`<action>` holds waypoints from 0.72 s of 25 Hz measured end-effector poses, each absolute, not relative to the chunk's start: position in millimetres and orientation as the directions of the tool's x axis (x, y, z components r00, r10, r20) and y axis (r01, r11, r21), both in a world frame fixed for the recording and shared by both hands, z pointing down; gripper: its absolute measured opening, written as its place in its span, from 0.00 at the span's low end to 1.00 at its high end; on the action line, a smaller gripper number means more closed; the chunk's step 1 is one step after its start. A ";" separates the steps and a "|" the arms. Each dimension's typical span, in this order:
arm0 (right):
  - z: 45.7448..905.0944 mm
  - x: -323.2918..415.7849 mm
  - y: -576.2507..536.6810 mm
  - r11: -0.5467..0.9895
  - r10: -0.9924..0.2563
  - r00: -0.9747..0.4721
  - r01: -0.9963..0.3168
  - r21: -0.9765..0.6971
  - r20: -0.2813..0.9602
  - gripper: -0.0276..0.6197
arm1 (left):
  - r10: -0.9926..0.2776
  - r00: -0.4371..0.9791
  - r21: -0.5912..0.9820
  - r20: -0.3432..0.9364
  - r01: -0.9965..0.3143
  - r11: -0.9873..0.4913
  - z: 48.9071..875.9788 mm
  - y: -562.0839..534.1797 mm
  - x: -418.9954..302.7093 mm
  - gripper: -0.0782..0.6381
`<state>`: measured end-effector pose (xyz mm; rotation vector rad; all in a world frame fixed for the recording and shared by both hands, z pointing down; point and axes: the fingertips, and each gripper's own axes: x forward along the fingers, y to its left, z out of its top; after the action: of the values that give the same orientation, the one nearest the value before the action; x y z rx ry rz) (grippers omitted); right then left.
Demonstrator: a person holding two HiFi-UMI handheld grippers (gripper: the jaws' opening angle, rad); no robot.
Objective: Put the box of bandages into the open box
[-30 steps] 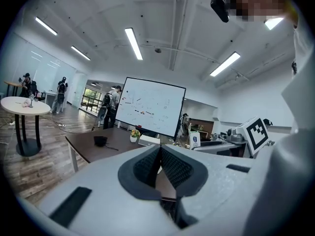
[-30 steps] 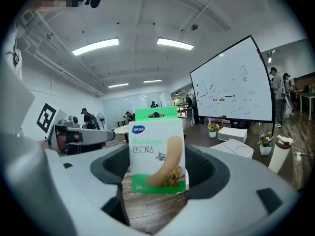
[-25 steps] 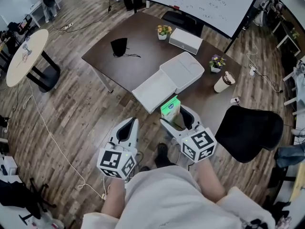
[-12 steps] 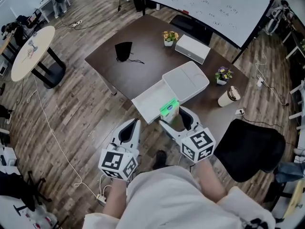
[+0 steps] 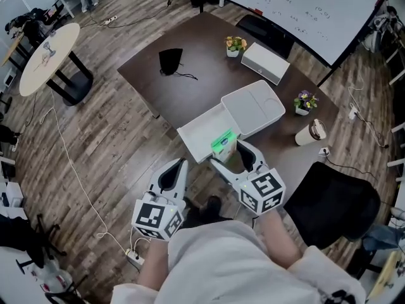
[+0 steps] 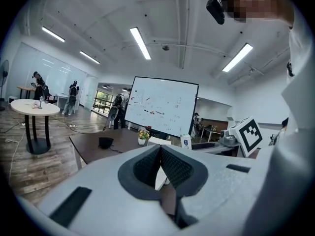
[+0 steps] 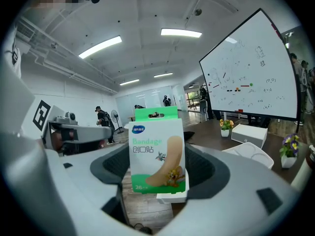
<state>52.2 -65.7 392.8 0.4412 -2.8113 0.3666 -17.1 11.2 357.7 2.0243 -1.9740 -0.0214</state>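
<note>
Nearest to the person, the left gripper (image 5: 173,170) hangs over the wood floor, on the near-left of the open box (image 5: 273,108). Its jaws are pressed together and nothing is between them.

The right gripper (image 5: 229,156) is beside it and closer to the open box. Its jaws are clamped on the box of bandages (image 7: 157,151), a green and white carton held upright with the printed front toward the gripper camera. In the head view the carton (image 5: 224,145) stands at the near edge of the open box's flat near half, which is probably the lid.

The open box lies spread in two white halves on the brown table (image 5: 190,97). In the deeper far half only the white bottom shows.

To the right of the open box stand a small flower pot (image 5: 305,101) and a lidded paper cup (image 5: 312,132). Beyond it are a closed white box (image 5: 266,62) and a second flower pot (image 5: 235,45). A black pouch (image 5: 171,61) lies well to the far left of it.
</note>
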 end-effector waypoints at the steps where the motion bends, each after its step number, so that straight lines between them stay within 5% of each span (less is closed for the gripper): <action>1: 394.7 52.2 -66.8 0.920 -0.261 -0.915 -0.332 -0.208 0.307 0.59 | -0.977 0.044 0.233 0.207 -0.972 0.006 358.1 11.4 -19.1 0.12; 18: 407.8 6.0 -108.1 0.882 -0.335 -0.873 -0.423 -0.209 0.354 0.59 | -0.963 0.149 0.270 0.226 -0.959 -0.086 368.0 -39.6 -71.2 0.11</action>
<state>6.0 -108.1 407.8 0.5664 -2.7417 0.4050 -71.2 -39.6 368.0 2.0832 -1.8439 -0.0142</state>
